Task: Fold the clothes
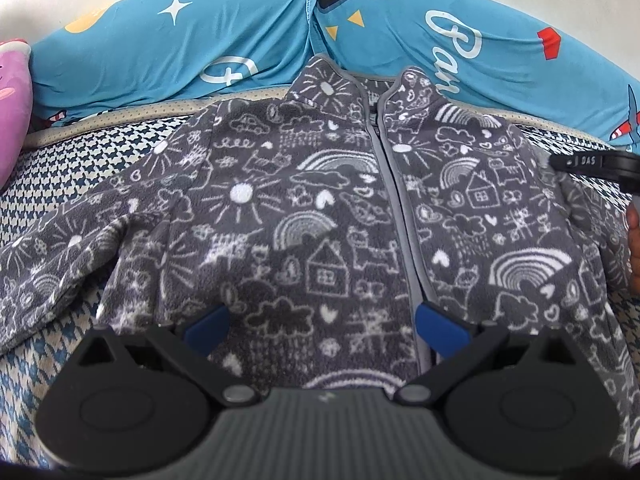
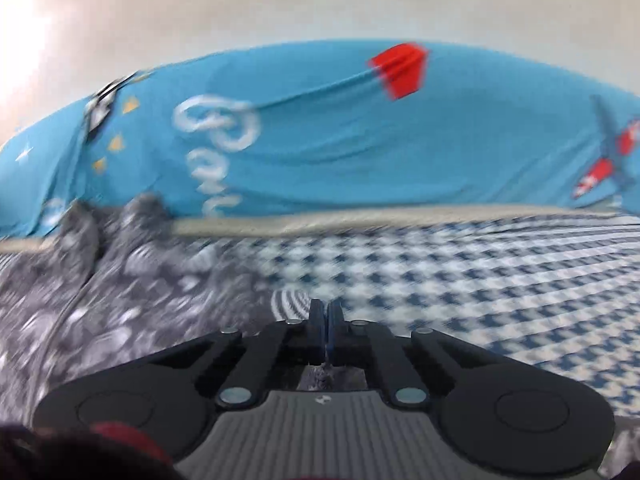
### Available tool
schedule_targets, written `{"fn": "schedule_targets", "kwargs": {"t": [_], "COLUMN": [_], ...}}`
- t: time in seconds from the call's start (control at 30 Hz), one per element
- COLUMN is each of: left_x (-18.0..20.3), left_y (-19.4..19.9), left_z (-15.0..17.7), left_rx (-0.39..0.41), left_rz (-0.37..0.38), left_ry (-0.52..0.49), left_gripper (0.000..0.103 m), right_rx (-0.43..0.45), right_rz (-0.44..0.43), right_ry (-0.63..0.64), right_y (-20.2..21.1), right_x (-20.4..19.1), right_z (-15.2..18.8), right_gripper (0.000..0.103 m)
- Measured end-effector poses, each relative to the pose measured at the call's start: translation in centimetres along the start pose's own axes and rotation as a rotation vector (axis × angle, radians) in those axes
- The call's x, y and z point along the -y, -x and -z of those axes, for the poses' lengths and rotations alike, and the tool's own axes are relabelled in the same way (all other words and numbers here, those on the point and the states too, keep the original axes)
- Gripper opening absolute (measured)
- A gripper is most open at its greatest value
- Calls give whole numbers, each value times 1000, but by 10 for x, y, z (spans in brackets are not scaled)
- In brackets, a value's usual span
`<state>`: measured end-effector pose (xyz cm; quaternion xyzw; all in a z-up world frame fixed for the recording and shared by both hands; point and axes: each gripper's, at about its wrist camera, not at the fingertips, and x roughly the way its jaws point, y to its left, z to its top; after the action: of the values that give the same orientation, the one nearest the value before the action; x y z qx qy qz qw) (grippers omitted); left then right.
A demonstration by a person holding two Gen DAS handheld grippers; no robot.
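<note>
**Fleece jacket spread flat on bed; left gripper wide, right gripper closed**

Grey fleece jacket with white doodle print (suns, rainbows, houses, clouds) lies front-up on the bed, which has a blue-and-white houndstooth cover. The collar points toward the far edge of the bed. The zip is closed and runs down the middle of the garment. One sleeve stretches out toward the bed's left side; part of it is bunched against the body panel.

Along the far edge of the bed sits a blue printed pillow with white lettering, stars and red shapes. A pink plush item is at the far left; its form is mostly cut off.

Left gripper: jaws spread wide, blue fingertips well apart, nothing between them. It hovers over the lower front of the jacket, near the hem, straddling the area just left of the zip.

Right gripper: jaws together, with no visible gap. Grey fabric shows just behind the pads, but the right wrist view is motion-blurred, so I cannot tell whether it is pinched. In the left wrist view the gripper sits at the jacket's right shoulder area, with part of a hand at the frame edge.
</note>
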<state>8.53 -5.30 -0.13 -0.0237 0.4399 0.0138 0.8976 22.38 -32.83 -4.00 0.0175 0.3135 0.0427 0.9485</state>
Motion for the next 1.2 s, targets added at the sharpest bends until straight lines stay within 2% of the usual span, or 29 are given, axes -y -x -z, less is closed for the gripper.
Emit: {"fn": "schedule_targets", "kwargs": {"t": [0.1,0.23,0.33,0.57,0.7,0.83,0.97,1.03,1.2], "left_x": [0,-1,2,6,9,11,14,15,15], "left_y": [-1,-4,-3,4,8,10,12,13,14], "left_z": [0,1,2,2,3,3,5,5,5], "left_rx": [-6,-13,-14,21,46,53,64,67,79], "left_rz": [-5,-14,-10,-2,-15,-17,-19,-18,-25], "left_ry": [-3,-13,-26,-48,-65,-80,-95,-99,-102], "left_gripper": [103,103,103,103,103,103,103,103,103], "right_rx": [-4,-32,-22,-15,-19,-38,-71,-85,-118], "right_rz": [41,119,87,86,122,168,245,285,340], "right_ry": [-38,0,-81,-110,-140,-225,-295,-334,-446], "right_y": [-4,-14,-3,46,73,97,122,136,163], "right_x": [4,-2,12,37,59,87,112,125,154], "right_z": [2,7,3,-1,5,15,29,37,57], "right_gripper": [2,2,2,4,12,19,22,29,32]}}
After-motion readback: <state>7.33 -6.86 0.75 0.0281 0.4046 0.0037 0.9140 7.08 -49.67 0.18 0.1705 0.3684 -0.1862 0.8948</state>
